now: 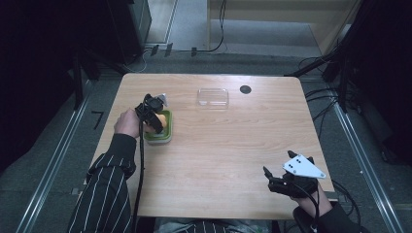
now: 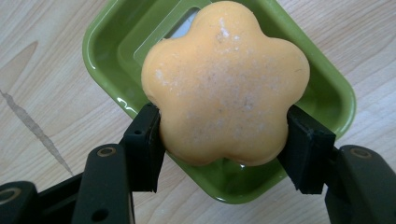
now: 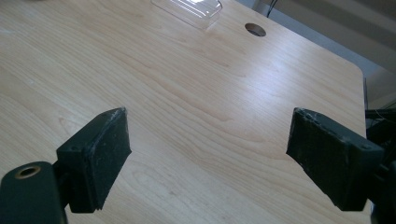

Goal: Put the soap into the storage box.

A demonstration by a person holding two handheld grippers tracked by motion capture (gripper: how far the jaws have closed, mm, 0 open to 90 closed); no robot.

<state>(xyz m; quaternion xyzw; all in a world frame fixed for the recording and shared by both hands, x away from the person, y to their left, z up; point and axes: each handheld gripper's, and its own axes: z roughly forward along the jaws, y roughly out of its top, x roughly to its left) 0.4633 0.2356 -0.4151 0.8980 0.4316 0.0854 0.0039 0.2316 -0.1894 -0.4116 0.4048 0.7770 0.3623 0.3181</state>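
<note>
Soap unlabelled, above green dish | left gripper clenches it | right gripper released

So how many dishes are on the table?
2. A green dish sits at the table's left, under the orange flower soap held by the left gripper; a clear dish sits at the far middle.

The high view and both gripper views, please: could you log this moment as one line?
left claw: shut on orange flower-shaped soap over green plastic dish | right claw: open, empty, above wooden table | clear plastic lid: far side
</note>
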